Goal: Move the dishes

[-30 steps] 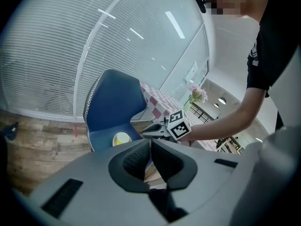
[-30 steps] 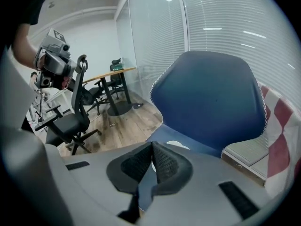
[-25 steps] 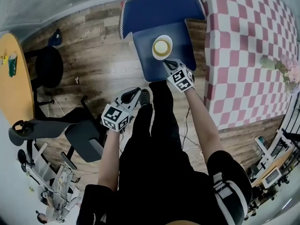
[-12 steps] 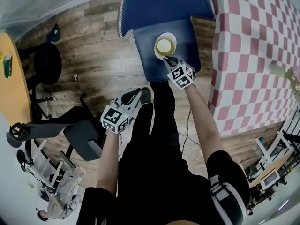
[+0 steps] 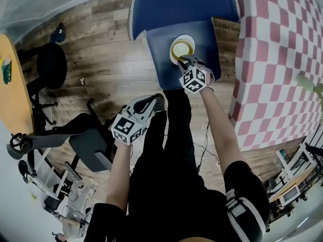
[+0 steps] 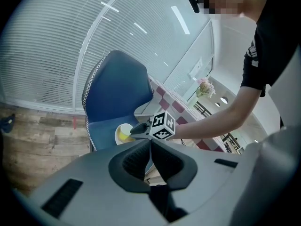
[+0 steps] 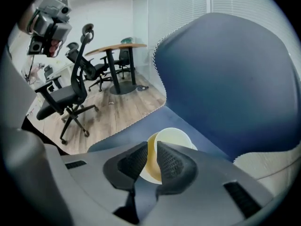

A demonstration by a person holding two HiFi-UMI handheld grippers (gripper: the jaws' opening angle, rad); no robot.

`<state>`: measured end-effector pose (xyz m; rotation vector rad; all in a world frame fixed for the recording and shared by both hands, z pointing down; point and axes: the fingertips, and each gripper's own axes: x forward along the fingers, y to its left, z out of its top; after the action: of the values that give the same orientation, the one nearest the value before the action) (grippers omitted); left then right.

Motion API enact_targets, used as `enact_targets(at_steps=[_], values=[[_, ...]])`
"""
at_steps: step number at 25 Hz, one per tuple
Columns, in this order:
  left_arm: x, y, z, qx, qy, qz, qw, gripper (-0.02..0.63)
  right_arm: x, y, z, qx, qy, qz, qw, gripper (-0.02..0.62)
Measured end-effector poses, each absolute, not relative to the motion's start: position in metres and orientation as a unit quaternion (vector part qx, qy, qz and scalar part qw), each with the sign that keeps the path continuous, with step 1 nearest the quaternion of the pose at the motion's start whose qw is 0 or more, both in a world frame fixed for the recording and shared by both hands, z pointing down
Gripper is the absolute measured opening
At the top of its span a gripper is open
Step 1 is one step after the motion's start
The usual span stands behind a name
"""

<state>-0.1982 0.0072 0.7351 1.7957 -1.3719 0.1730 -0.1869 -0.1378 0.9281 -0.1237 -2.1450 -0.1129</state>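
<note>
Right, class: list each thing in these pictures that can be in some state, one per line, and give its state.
Blue chair: standing upright.
Yellow-and-white dish: upright, resting on the blue chair's seat.
Right gripper: jaws partly open, having just been opening, astride the dish's rim.
Left gripper: shut, nothing between its jaws, held away from the chair.

Yellow bowl [image 5: 182, 49], blue chair [image 5: 162, 64]

Flooding in bright and even through the blinds [image 6: 42, 55] at ten o'clock; streaking glare across the glass [image 6: 181, 20] at twelve; bowing hard and darkening toward every rim; slightly softening the right gripper [image 7: 151, 149] at six.
</note>
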Motion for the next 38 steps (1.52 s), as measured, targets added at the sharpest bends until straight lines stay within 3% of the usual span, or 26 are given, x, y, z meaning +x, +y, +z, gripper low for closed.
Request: enact_targets(at_steps=[19,38], values=[[-0.21,0.006,0.75,0.707,-0.555,0.064,0.433,0.031,-0.201,-0.147,0.972,-0.066,-0.847,-0.106,0.516,0.051],[-0.199,0.01,0.698,0.734,-0.543,0.052,0.404,0.031,-0.197,-0.149,0.905,-0.032,-0.848,-0.126,0.513,0.041]])
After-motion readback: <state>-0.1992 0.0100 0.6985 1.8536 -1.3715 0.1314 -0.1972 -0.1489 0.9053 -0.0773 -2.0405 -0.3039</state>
